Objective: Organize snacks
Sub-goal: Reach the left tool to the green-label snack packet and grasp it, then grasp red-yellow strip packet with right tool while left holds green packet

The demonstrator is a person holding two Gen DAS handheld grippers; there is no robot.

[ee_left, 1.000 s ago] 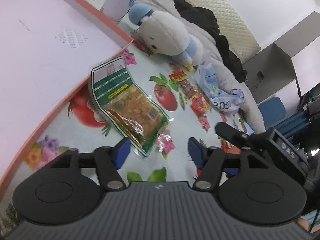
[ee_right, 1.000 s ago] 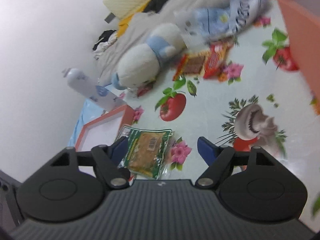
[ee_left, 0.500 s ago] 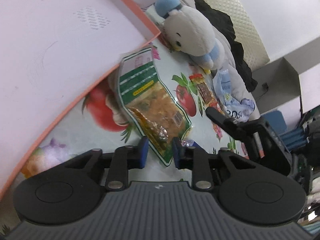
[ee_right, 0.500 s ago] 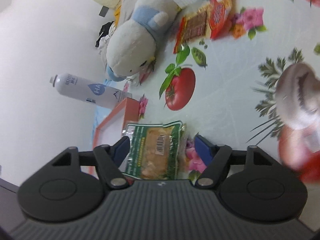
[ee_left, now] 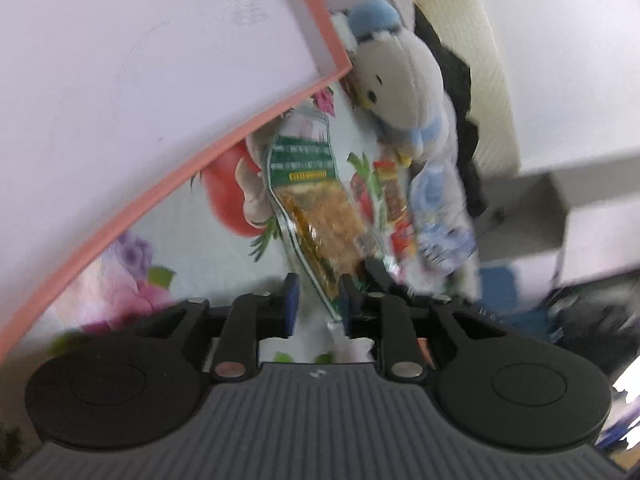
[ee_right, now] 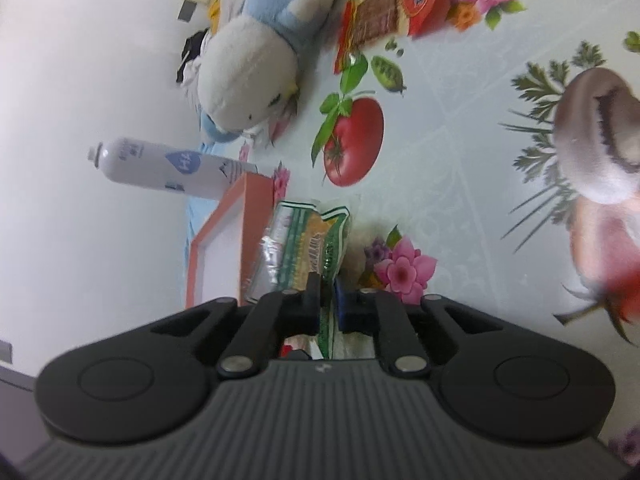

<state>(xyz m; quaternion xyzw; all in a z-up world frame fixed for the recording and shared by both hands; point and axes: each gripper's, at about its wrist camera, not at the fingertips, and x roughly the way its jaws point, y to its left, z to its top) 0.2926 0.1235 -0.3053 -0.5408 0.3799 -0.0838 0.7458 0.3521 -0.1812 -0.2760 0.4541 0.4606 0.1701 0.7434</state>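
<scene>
A green snack packet (ee_left: 316,208) with brownish contents lies beside the corner of a pink-rimmed box (ee_left: 224,148). My left gripper (ee_left: 317,302) has the packet's near corner between its blue pads; its jaws are narrow and opening, with a gap on the left side. From the other side, my right gripper (ee_right: 327,300) is shut on the edge of the same packet (ee_right: 304,244), which is bent up against the box wall (ee_right: 256,232). A red snack packet (ee_right: 384,12) and a blue-white bag (ee_left: 440,216) lie farther off.
A white and blue plush toy (ee_right: 256,64) lies behind the packets on the vegetable-print cloth (ee_right: 460,152). A white spray can (ee_right: 172,168) stands behind the box. Dark clothing and a quilted cushion are piled at the back.
Both grippers sank, rolled and closed in around the green packet. The right one went from wide open to shut on its edge. The packet has bent up off the cloth.
</scene>
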